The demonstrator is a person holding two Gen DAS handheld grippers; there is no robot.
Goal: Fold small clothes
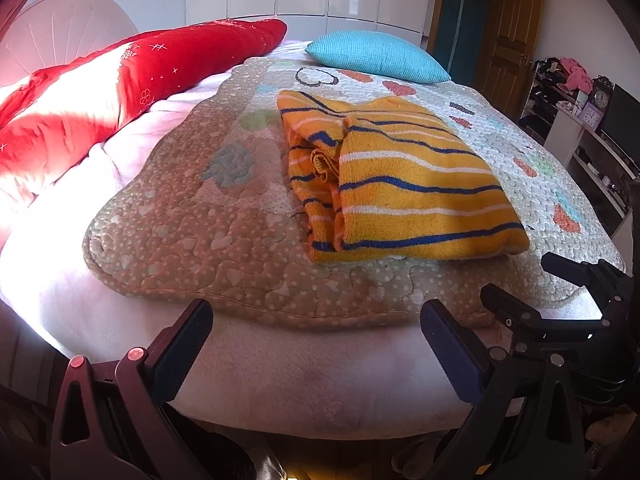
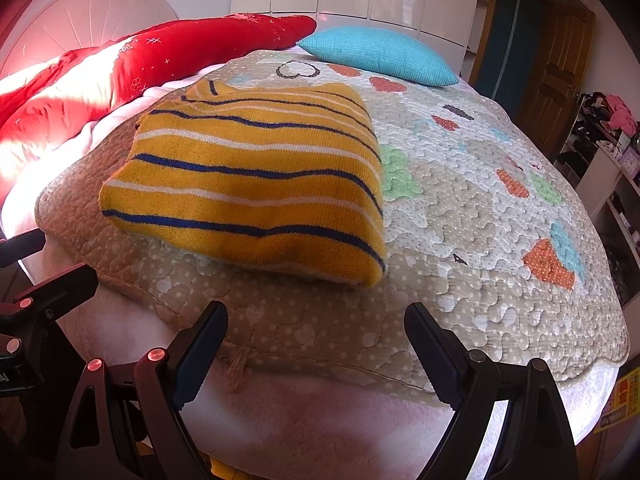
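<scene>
From the left wrist, a folded striped sweater (image 1: 396, 184) is seen lying on a quilt (image 1: 192, 240) spread over the bed (image 1: 280, 380). The left gripper (image 1: 316, 344) is held at the bed's near edge, its fingers (image 1: 188, 344) spread apart and empty.

From the right wrist, the sweater (image 2: 248, 184) is seen ahead and to the left, a blue pillow (image 2: 380, 56) beyond it. The right gripper (image 2: 316, 352) is likewise released, with nothing grasped.
</scene>
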